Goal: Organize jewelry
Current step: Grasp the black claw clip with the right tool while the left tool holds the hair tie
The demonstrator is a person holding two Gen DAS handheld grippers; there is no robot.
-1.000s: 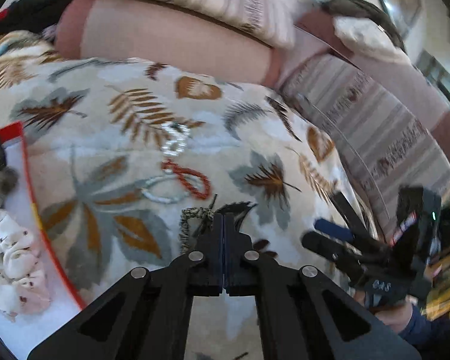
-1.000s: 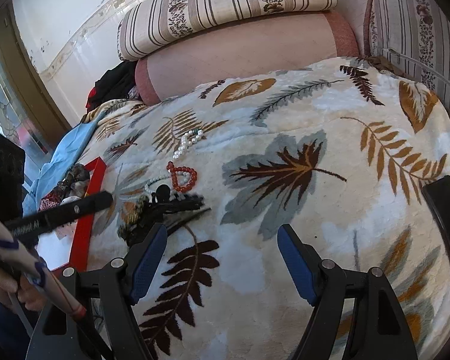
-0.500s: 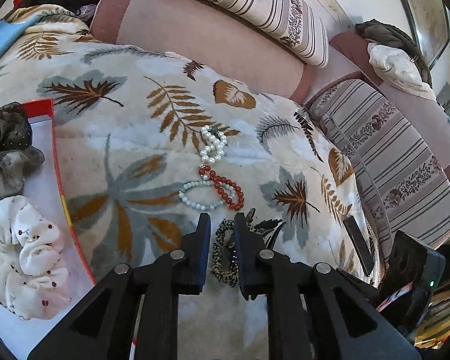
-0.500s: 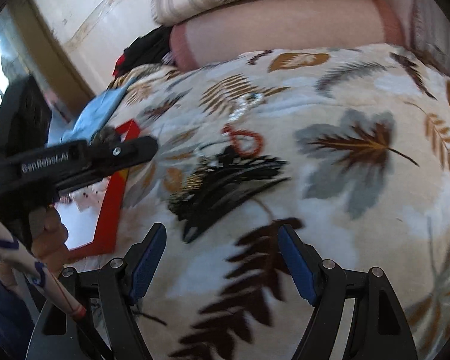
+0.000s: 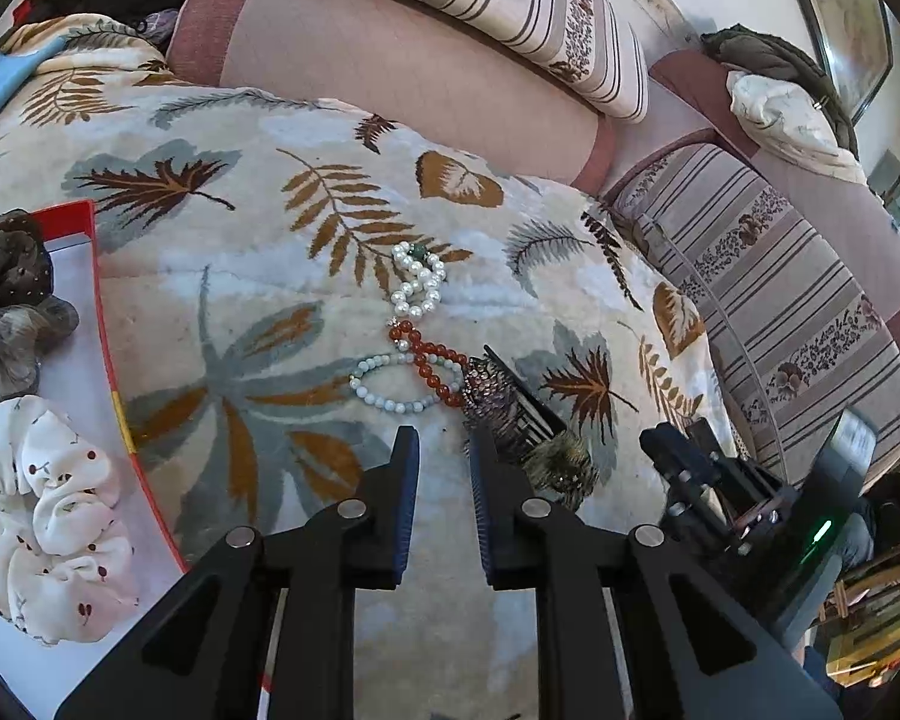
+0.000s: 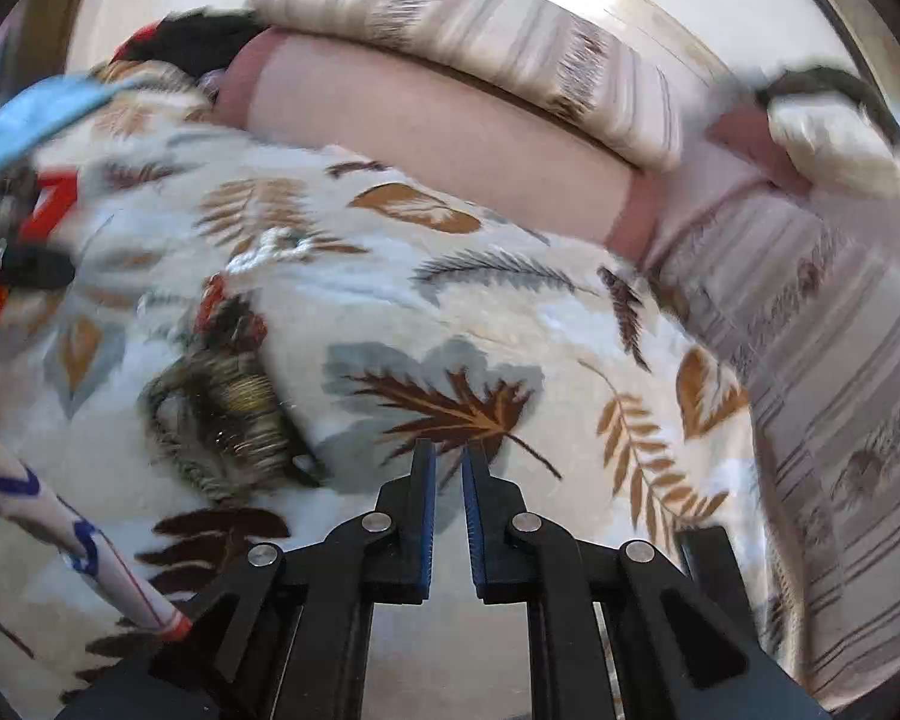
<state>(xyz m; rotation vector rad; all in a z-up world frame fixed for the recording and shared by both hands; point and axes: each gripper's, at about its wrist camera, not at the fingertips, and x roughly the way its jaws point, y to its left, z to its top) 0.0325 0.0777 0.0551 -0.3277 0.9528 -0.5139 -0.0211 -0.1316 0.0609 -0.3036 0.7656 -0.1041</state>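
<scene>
Three bead bracelets lie on the leaf-print blanket: pearl (image 5: 417,282), red (image 5: 429,363) and pale green (image 5: 390,399). My left gripper (image 5: 444,474) hovers just short of them, its jaws a narrow gap apart with nothing between. A dark hair clip with a leopard-print band (image 5: 510,414) lies right of its right finger. In the blurred right wrist view, my right gripper (image 6: 448,468) is closing to a thin slit over a brown leaf, empty. The clip and band (image 6: 234,414) lie to its left, the red bracelet (image 6: 213,294) and pearls (image 6: 270,246) beyond.
A red-rimmed white tray (image 5: 105,324) at the left holds a dark scrunchie (image 5: 12,294) and a white cherry-print scrunchie (image 5: 48,516). Pink and striped cushions (image 5: 390,78) back the blanket. A white stick with blue marks (image 6: 60,528) crosses the right view's lower left.
My left jaws went from fully shut to a narrow gap, and the leopard band now lies to their right. My right jaws closed from wide to a slit while that view swung sideways.
</scene>
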